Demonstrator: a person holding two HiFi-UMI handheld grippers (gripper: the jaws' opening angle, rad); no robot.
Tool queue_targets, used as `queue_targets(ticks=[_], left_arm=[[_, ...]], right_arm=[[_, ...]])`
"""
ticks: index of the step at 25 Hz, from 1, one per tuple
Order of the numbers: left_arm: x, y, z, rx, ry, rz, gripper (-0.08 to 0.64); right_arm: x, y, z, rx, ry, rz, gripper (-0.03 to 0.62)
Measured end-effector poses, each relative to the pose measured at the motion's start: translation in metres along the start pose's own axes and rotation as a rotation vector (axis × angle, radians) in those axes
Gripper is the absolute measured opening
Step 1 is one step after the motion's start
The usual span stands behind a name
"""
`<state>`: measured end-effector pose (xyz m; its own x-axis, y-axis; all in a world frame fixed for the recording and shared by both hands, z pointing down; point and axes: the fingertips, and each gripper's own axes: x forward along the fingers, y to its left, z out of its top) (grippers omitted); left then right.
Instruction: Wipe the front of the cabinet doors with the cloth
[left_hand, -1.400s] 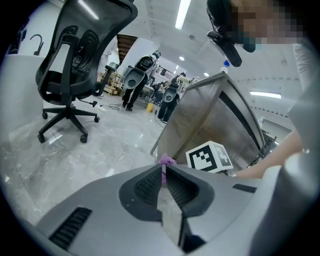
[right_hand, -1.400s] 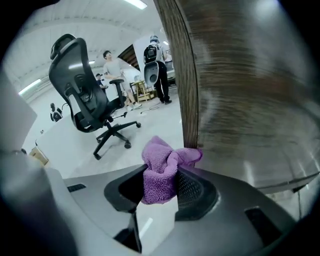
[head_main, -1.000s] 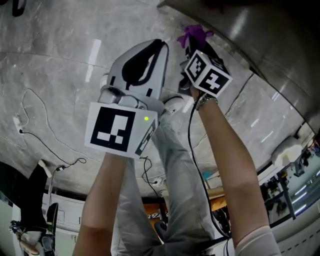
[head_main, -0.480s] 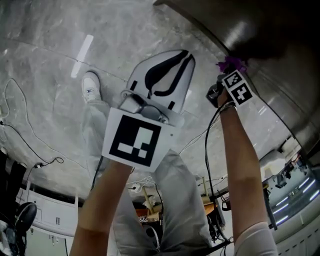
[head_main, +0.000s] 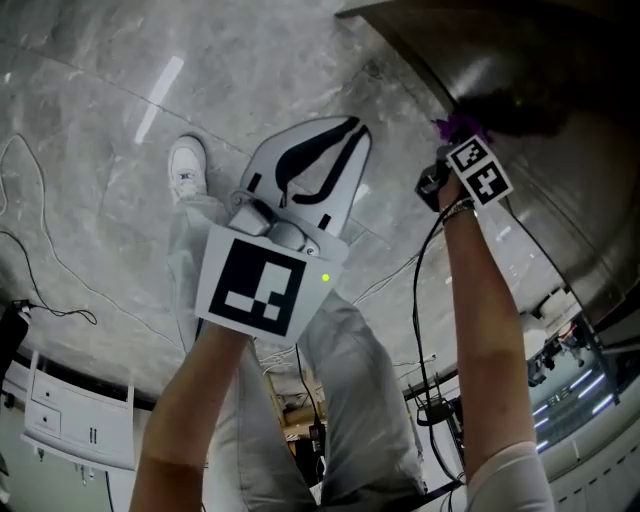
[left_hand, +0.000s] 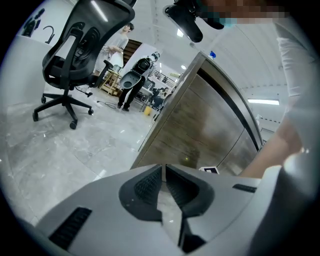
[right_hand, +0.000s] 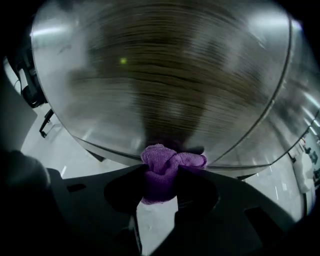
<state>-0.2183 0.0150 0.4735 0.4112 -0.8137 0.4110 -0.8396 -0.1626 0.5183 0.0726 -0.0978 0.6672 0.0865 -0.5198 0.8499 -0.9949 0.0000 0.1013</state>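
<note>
At the far right, the right gripper (right_hand: 160, 192), arm stretched out, pinches the purple cloth (right_hand: 161, 162) right at the cabinet door (right_hand: 165, 80). Left gripper (left_hand: 164, 182), forearm raised, over the floor (head_main: 90, 160), jaws together, empty.

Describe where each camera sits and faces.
Head view: on the person's head, facing down; forearms, legs, left claw, right claw show.
Left gripper view: on left claw, facing the cabinet door past shut jaws.
Right gripper view: on right claw, facing the door; jaws pinch the cloth.
Shared: head and right gripper views both show cloth.
</note>
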Motion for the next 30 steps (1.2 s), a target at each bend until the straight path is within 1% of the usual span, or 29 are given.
queue_targets(ticks=[3, 6, 8, 12, 16, 19, 23, 27, 30], left_arm=[[-0.009, 0.015, 0.015, -0.002, -0.009, 0.003, 0.029], [-0.019, 0.03, 0.03, -0.018, -0.013, 0.006, 0.029], [-0.026, 0.039, 0.038, -0.016, -0.004, -0.007, 0.029], [-0.036, 0.059, 0.049, -0.018, 0.026, -0.033, 0.029], [-0.046, 0.086, 0.064, -0.019, 0.041, -0.03, 0.029], [-0.053, 0.106, 0.076, -0.019, 0.051, -0.023, 0.029], [-0.062, 0.124, 0.097, 0.021, 0.041, -0.013, 0.029], [-0.079, 0.121, 0.12, 0.052, 0.019, 0.0, 0.029], [-0.091, 0.107, 0.132, 0.083, 0.01, 0.014, 0.029]], right_arm=[[-0.006, 0.044, 0.012, -0.034, 0.0, 0.056, 0.155], [-0.012, 0.087, 0.022, -0.023, 0.005, 0.092, 0.155], [-0.016, 0.117, 0.029, -0.019, 0.004, 0.117, 0.155], [-0.023, 0.178, 0.041, -0.042, 0.002, 0.178, 0.155], [-0.028, 0.224, 0.054, -0.04, -0.001, 0.211, 0.155], [-0.032, 0.247, 0.06, -0.032, -0.002, 0.219, 0.155], [-0.042, 0.269, 0.071, -0.031, 0.0, 0.243, 0.155], [-0.065, 0.274, 0.083, -0.031, 0.001, 0.263, 0.155], [-0.088, 0.272, 0.098, -0.045, -0.012, 0.29, 0.155]])
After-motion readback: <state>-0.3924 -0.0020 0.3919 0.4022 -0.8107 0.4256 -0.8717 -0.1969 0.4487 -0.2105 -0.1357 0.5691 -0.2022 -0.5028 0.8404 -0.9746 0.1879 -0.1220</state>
